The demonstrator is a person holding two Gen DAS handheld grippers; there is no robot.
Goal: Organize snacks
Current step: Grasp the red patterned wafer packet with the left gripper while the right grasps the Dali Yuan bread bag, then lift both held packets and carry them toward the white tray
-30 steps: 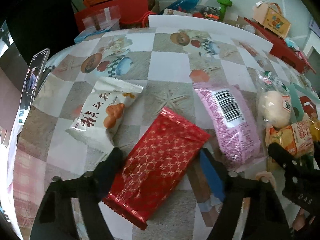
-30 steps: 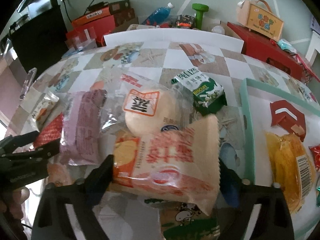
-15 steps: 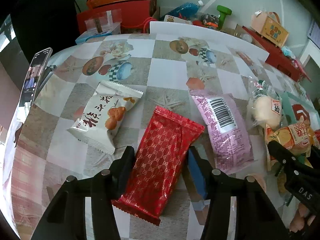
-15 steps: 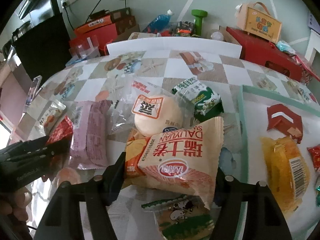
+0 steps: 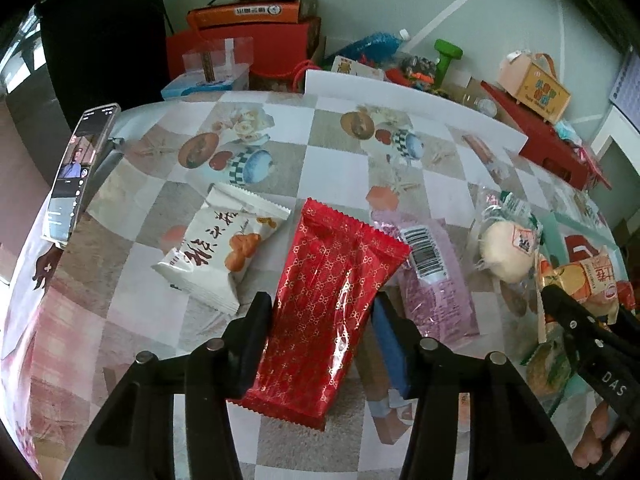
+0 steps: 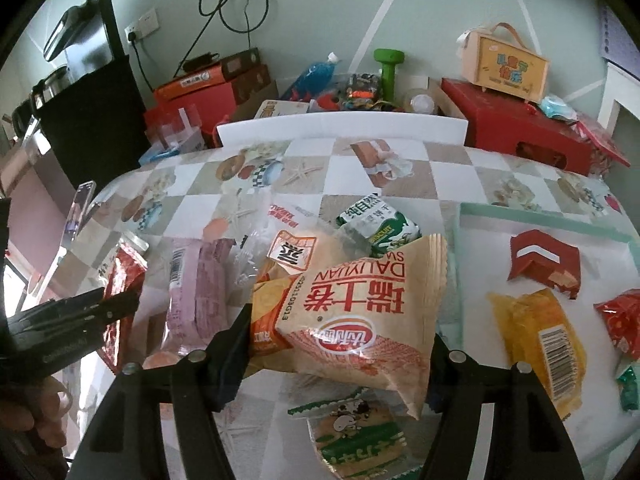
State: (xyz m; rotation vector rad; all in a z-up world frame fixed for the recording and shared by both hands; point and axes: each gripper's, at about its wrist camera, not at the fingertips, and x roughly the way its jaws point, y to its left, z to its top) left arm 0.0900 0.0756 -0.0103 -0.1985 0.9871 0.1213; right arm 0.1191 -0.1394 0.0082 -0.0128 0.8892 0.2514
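Note:
My left gripper (image 5: 320, 320) is shut on a red patterned snack packet (image 5: 332, 304) and holds it lifted above the table. My right gripper (image 6: 340, 332) is shut on an orange-and-cream Daliyuan packet (image 6: 352, 312), raised off the table. On the table lie a white packet (image 5: 220, 252), a pink wrapped packet (image 5: 436, 284) that also shows in the right wrist view (image 6: 196, 284), a round bun in clear wrap (image 5: 504, 252), a green milk packet (image 6: 376, 224) and a green cartoon packet (image 6: 356, 436). The mint-rimmed tray (image 6: 468, 216) holds a yellow packet (image 6: 540, 340) and red packets.
A phone (image 5: 80, 168) stands at the table's left edge. Red boxes (image 6: 516, 124), a green dumbbell (image 6: 388, 68), a blue bottle and a white board (image 6: 340, 128) crowd the far side. The checkered tablecloth (image 5: 340, 172) covers the table.
Both grippers closed on their packets and lifted them: the red packet rose in the left gripper, the Daliyuan packet rose in the right. Both views pulled up and back.

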